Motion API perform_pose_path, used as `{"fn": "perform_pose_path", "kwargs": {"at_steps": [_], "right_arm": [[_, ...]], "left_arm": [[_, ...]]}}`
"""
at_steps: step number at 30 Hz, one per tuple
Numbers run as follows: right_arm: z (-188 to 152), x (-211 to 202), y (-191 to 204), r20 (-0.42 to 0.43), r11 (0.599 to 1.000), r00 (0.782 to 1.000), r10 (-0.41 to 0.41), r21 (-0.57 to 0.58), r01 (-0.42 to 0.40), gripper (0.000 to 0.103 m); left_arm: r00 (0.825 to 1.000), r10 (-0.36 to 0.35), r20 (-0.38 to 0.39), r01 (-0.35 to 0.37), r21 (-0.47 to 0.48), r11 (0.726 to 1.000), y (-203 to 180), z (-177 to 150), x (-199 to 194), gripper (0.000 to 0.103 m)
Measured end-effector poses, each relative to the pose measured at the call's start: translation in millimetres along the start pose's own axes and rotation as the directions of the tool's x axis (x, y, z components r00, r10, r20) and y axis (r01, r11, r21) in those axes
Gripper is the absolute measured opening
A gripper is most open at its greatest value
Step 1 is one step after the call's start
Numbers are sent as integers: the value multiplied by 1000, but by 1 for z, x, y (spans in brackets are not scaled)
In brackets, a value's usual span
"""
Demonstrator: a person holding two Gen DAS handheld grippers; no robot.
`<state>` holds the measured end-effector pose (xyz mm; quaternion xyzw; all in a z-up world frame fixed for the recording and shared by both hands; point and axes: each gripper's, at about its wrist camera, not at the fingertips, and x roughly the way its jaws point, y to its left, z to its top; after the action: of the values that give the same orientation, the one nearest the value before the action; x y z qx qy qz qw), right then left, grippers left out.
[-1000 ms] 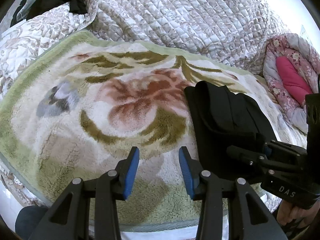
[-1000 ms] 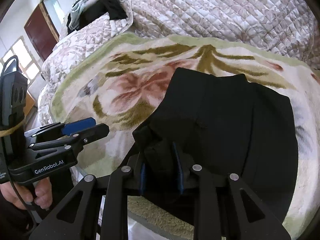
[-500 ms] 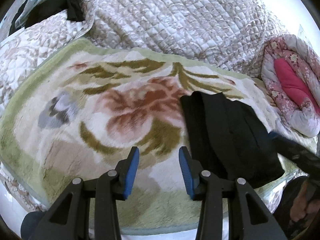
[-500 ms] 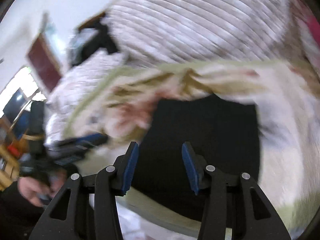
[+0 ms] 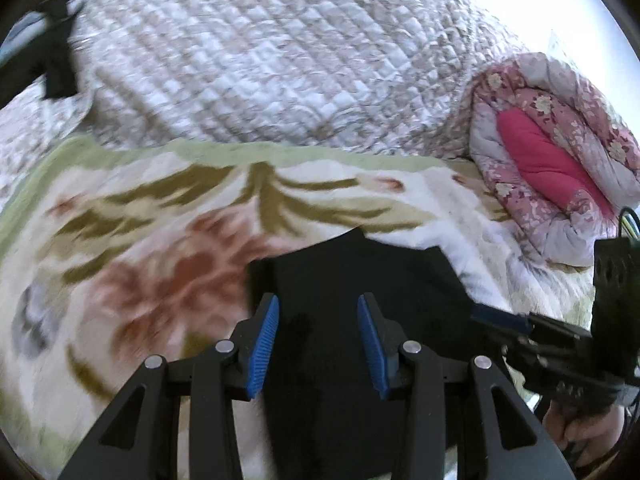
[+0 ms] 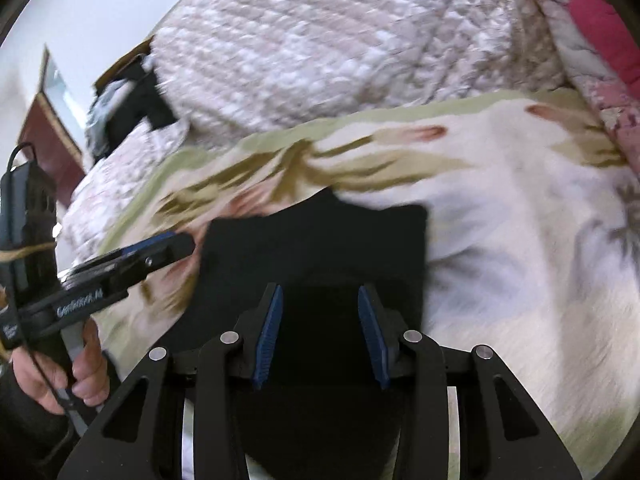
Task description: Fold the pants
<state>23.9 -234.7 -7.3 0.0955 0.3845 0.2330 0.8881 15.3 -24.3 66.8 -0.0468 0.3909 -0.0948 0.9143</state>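
Note:
Folded black pants [image 5: 360,272] [image 6: 320,240] lie flat on a floral fleece blanket [image 5: 160,240] [image 6: 500,220] spread over a bed. My left gripper [image 5: 318,300] hovers open over the near left part of the pants, nothing between its blue pads. My right gripper [image 6: 319,290] is over the near edge of the pants; its jaws are closing with a wide gap and no cloth pinched. Each gripper appears in the other's view: the right gripper [image 5: 496,316] at the pants' right side, the left gripper [image 6: 168,246] at their left edge.
A quilted bedspread [image 5: 260,60] rises behind the blanket. A rolled pink floral quilt [image 5: 552,152] sits at the right. Dark clothes [image 6: 128,108] are piled at the far left, with a brown door [image 6: 44,128] beyond. A person's hand [image 6: 80,376] holds the left tool.
The right gripper, shut on a fold of the pants a second ago, has let go and drawn back. The left gripper has swung right, from bare blanket to over the pants.

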Motion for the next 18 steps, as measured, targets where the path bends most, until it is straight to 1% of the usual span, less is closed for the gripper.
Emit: {"fn": "perform_pose_path", "kwargs": {"at_steps": [3, 5, 6, 7, 9, 13, 16, 17, 18], "right_arm": [[13, 17, -12, -16, 999, 999, -29, -18, 29, 34], [17, 35, -24, -48, 998, 997, -61, -10, 60, 28], [16, 43, -31, -68, 996, 994, -86, -6, 86, 22], [15, 46, -37, -65, 996, 994, -86, 0, 86, 17], [13, 47, -41, -36, 998, 997, -66, 8, 66, 16], [13, 44, -35, -22, 994, 995, -102, -35, 101, 16], [14, 41, -37, -41, 996, 995, -91, -15, 90, 19], [14, 38, -35, -51, 995, 994, -101, -15, 100, 19], [13, 33, -31, -62, 992, 991, -122, -23, 121, 22]], "left_arm": [[1000, -9, -25, 9, 21, 1000, -7, 5, 27, 44], [998, 22, -55, -20, 34, 999, -5, 0, 45, 44], [997, 32, -72, -30, 30, 999, -2, -4, 53, 44], [997, 28, -71, -27, 22, 999, 2, -7, 56, 47], [999, 17, -46, -17, 17, 1000, 5, -11, 55, 48], [999, 39, -26, -38, 45, 998, 1, -15, 57, 49], [999, 34, -15, -33, 39, 999, 3, -17, 58, 50], [999, 32, -16, -31, 36, 999, 4, -16, 58, 50], [999, 34, -20, -33, 36, 999, 4, -15, 58, 50]]}}
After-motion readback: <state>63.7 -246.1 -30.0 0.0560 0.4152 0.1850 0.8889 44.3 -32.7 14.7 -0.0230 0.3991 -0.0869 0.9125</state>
